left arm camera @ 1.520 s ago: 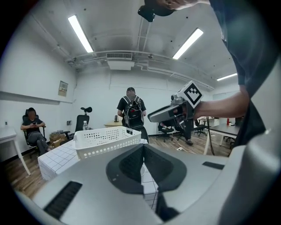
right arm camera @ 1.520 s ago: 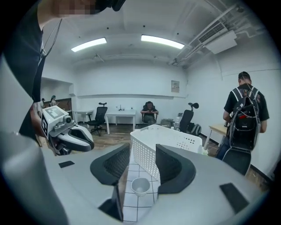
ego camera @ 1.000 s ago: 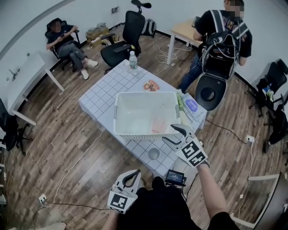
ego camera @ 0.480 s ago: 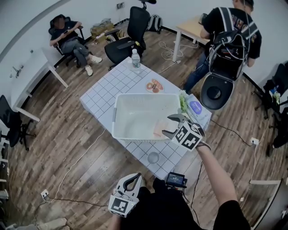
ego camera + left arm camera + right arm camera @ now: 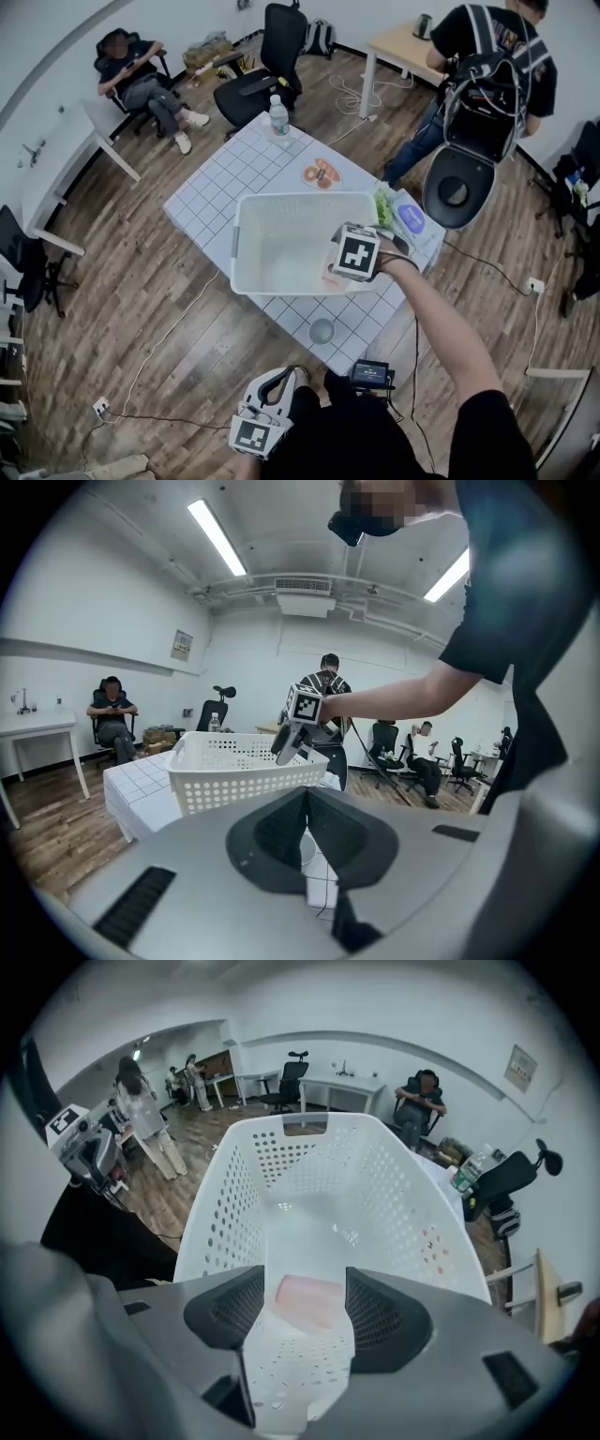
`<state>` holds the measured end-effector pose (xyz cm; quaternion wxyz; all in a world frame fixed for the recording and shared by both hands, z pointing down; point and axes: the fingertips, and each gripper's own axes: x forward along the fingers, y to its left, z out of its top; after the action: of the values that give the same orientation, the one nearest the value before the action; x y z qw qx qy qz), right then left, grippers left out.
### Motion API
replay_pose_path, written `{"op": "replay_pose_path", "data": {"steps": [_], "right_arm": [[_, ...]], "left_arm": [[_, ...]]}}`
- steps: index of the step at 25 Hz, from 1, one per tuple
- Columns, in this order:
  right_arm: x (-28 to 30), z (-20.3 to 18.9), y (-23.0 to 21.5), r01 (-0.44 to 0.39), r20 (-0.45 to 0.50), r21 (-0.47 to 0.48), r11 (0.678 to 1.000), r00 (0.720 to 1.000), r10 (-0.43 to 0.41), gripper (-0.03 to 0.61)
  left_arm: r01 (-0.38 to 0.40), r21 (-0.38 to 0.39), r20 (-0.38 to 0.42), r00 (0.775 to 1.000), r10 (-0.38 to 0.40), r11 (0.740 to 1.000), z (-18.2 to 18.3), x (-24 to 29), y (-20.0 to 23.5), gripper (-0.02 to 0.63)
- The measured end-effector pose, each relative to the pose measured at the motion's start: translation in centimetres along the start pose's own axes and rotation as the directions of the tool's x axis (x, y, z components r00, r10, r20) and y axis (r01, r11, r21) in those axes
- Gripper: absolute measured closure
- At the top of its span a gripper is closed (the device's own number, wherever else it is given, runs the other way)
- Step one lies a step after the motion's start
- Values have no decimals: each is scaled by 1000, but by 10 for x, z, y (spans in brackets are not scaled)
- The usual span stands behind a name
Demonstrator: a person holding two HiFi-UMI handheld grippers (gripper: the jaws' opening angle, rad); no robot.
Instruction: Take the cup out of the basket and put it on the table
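Note:
A pale pink cup (image 5: 309, 1299) lies on its side on the floor of the white perforated basket (image 5: 225, 1176), near its right front corner. In the head view the cup (image 5: 327, 276) shows only as a pink edge beside my right gripper (image 5: 349, 264), which reaches down into the basket (image 5: 246, 234). In the right gripper view the right gripper (image 5: 305, 1305) is open, its jaws wide on either side of the cup without touching it. My left gripper (image 5: 277, 378) hangs low by my body, shut and empty. Seen from the left gripper (image 5: 307, 841), the basket (image 5: 234, 780) stands ahead.
The basket stands on a white gridded table (image 5: 216, 197). A small grey cup (image 5: 322, 330) sits near the front edge, a water bottle (image 5: 278, 117) at the far corner. A plate of food (image 5: 319, 174) and packets (image 5: 408, 220) lie to the right. A person with a backpack (image 5: 487, 84) stands nearby.
My right gripper has moved from the table's front right edge up and left over the basket's rim, now pointing down at the pink cup. The left gripper stays low.

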<state>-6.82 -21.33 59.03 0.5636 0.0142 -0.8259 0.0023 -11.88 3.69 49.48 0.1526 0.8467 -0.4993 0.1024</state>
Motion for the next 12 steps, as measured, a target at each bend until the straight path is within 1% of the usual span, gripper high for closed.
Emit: {"op": "replay_pose_path", "data": {"steps": [2, 5, 8, 12], "right_arm": [[9, 8, -1, -43, -13, 13, 999, 999, 43, 325], [24, 10, -11, -73, -59, 30, 997, 995, 74, 325], [38, 6, -19, -96, -110, 70, 993, 989, 103, 325], [48, -3, -20, -133, -213, 123, 983, 964, 157, 325]], "left_arm": [[-11, -8, -11, 1000, 11, 1000, -3, -1, 1, 606], [-28, -20, -15, 1000, 27, 999, -3, -3, 4, 606], [-43, -27, -21, 999, 43, 999, -6, -5, 7, 606], [-60, -37, -41, 997, 58, 998, -9, -6, 9, 606]]}}
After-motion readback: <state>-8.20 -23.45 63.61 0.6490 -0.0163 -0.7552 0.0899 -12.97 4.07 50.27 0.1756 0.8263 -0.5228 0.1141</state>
